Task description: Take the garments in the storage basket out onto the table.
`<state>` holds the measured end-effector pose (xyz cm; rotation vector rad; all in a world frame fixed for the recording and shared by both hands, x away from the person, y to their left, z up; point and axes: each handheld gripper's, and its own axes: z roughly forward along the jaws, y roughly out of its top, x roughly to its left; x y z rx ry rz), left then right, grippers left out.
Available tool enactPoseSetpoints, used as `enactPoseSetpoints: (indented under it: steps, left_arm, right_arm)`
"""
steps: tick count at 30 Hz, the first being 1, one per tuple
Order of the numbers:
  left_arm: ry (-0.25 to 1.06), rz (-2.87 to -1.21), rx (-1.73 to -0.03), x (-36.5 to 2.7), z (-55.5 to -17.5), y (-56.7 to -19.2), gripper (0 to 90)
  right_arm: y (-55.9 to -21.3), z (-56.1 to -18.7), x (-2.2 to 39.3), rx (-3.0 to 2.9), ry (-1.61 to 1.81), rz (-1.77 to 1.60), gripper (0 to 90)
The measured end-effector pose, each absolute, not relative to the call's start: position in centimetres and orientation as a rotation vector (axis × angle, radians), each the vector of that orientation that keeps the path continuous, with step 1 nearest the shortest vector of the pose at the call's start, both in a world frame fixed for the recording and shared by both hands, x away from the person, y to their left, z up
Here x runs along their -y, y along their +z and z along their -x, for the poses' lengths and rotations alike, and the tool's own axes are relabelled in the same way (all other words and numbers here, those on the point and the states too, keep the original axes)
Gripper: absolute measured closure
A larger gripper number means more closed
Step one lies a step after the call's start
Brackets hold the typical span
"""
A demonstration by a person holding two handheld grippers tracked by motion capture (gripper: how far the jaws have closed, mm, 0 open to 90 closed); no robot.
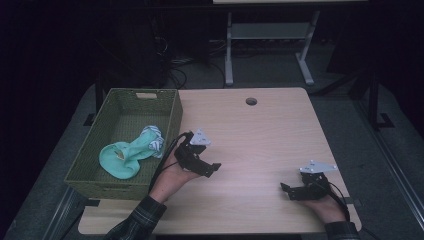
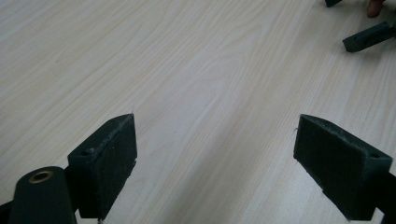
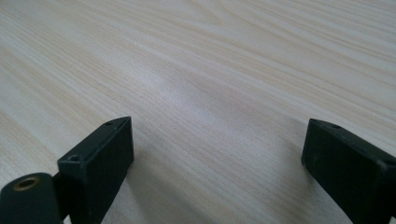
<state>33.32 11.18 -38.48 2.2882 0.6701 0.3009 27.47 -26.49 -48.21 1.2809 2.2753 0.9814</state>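
We hold our left gripper (image 1: 212,169) low over the wooden table (image 1: 260,130), just right of the green woven basket (image 1: 170,107), its jaws spread wide with only bare wood between them. Our right gripper (image 1: 286,190) rests near the table's front right corner, well apart from the left, its jaws likewise wide apart and holding nothing. A mint-green sock (image 1: 125,155) lies crumpled inside the basket, toward its front, with a paler patterned sock (image 1: 152,140) touching its right end. The basket sits on the table's left edge.
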Motion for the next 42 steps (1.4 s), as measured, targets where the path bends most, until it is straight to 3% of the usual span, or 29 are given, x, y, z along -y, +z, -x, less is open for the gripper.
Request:
enactPoseSetpoints:
  steps: [26, 42]
  left_arm:
    - [0.245, -2.262, -0.652, -13.5, -35.1, -35.7, 13.4]
    - [0.279, -2.249, -0.669, -15.8, -36.1, -34.3, 13.4]
  right_arm:
    - [-48.2, -27.5, 26.5, -2.275, 0.981, -1.281, 8.7]
    - [-48.2, -27.6, 26.6, -2.265, 0.970, -1.290, 7.4]
